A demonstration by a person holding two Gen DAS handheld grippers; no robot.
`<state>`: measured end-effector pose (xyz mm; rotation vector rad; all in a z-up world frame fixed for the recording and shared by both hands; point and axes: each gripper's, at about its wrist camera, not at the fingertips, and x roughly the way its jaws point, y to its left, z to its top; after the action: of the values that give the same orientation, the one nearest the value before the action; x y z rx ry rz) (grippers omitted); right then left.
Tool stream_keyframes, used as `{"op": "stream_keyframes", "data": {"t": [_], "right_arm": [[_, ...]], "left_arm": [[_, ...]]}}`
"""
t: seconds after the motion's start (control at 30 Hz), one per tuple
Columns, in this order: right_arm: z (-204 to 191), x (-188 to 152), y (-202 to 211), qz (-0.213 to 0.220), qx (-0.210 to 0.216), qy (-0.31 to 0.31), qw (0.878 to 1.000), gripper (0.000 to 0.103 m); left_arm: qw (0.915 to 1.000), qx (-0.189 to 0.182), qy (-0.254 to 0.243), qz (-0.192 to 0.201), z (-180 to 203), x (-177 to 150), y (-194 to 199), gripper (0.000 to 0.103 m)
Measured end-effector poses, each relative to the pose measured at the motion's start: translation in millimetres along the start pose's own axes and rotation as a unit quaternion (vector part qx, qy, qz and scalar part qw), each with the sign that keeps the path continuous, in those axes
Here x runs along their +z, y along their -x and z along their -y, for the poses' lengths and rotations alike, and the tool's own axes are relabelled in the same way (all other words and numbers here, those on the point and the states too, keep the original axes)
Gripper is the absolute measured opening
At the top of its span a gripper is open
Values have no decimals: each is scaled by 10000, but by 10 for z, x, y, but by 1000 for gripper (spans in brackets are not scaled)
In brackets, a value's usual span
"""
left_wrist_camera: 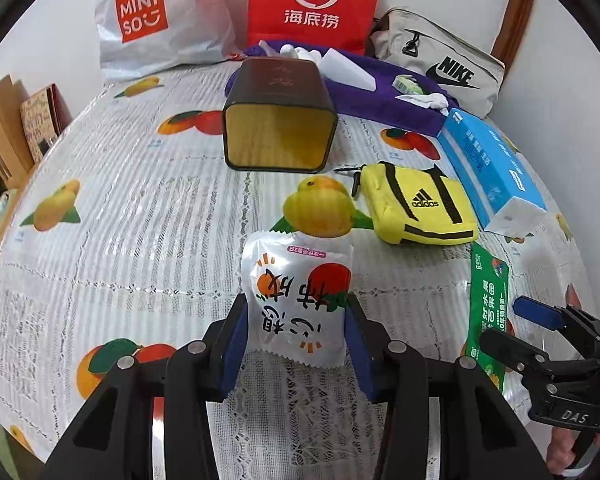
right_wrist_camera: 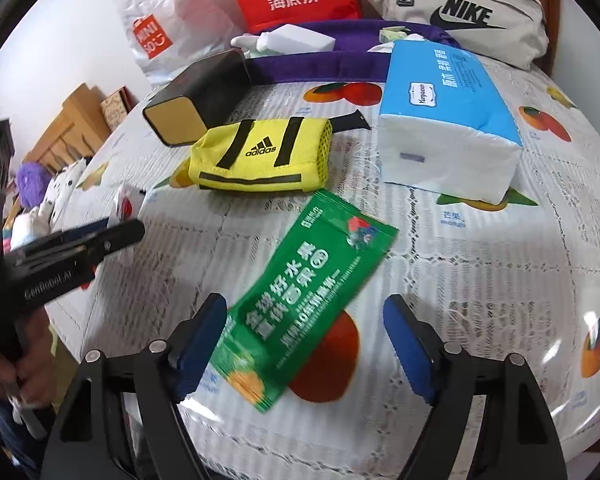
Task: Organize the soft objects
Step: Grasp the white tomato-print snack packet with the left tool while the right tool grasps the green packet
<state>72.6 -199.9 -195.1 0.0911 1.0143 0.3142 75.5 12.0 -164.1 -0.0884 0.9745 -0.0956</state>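
clamped between the blue pads of the left gripper (left_wrist_camera: 296, 340): a glossy silver foil pouch (left_wrist_camera: 298, 304), crinkled, zigzag-cut at both ends, printed with an orange and a red fruit, held upright off the cloth with both pads pressed into its sides. spread under everything, a white lace-textured tablecloth (left_wrist_camera: 140, 208) with ribbed bands and printed mangoes and oranges, curving away to a table edge on the left. ahead of the pouch, a dark rounded-square tin (left_wrist_camera: 280, 116) lying on its side, gold-lined mouth facing the camera. just right of that, a padded yellow adidas pouch (left_wrist_camera: 418, 208) in woven fabric with black stripes, soft and slightly slumped. beyond it, a long blue-and-white tissue pack (right_wrist_camera: 448, 120), plastic-wrapped, boxy but yielding. lying flat on the cloth, a green foil sachet (right_wrist_camera: 308, 292), long and thin, set diagonally, its near end between the pads of the right gripper (right_wrist_camera: 304, 344). jaws there standing wide, neither pad pressing the sachet, the left pad close beside its edge and the right pad well apart from it. along the back, a purple cloth bag (left_wrist_camera: 380, 92), a red hi bag (left_wrist_camera: 314, 0), a white miniso bag (left_wrist_camera: 156, 20) and a beige nike bag (right_wrist_camera: 464, 12) against the wall. open cloth to the left of the tin and the silver pouch; crowded on the right.
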Motion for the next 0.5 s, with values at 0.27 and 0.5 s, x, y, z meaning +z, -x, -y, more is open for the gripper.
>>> {"op": "stream_keyframes", "data": {"t": [0.27, 0.5], "right_arm": [[-249, 49, -172, 347, -925, 525, 9937, 77], [-14, 3, -41, 118, -809, 658, 9945, 66]], "left_arm": [[9999, -133, 55, 18, -35, -13, -18, 44], [9997, -184, 136, 36, -63, -25, -7, 44]]}}
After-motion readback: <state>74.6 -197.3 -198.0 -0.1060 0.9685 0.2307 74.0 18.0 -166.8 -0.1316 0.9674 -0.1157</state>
